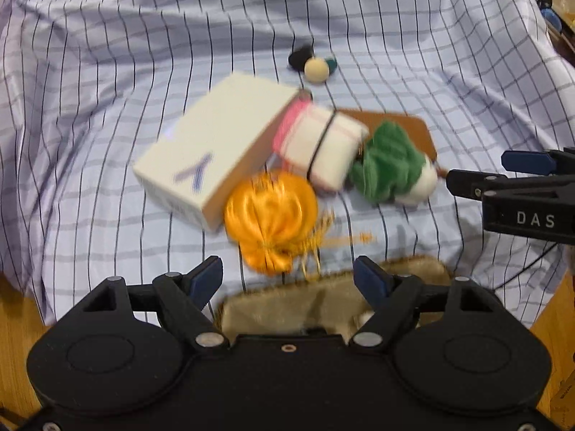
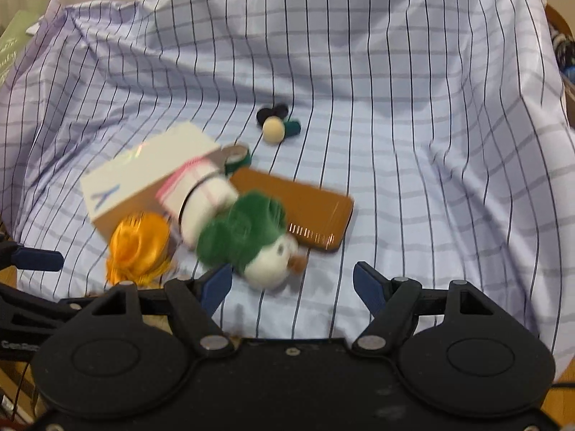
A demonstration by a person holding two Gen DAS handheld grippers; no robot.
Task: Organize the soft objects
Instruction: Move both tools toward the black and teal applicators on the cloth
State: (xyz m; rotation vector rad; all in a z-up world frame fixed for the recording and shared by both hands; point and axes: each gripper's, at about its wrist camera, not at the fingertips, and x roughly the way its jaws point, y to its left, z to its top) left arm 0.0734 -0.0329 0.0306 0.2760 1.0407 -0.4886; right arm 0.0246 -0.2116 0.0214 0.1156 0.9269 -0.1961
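On the striped cloth lies a cluster: an orange satin pouch, a white cloth roll with pink stripes and a black band, and a green-and-white plush. A tan furry piece lies beneath my left gripper, whose jaws stand apart without pressing on it. My right gripper is open, nothing between its fingers, just in front of the plush's white end. Each gripper shows in the other's view: the right gripper at the right, the left gripper at the left.
A white box leans against the roll and pouch. A brown flat case lies behind the plush. Small cream and dark balls sit farther back, with a tape roll. The wooden floor shows at the cloth's edge.
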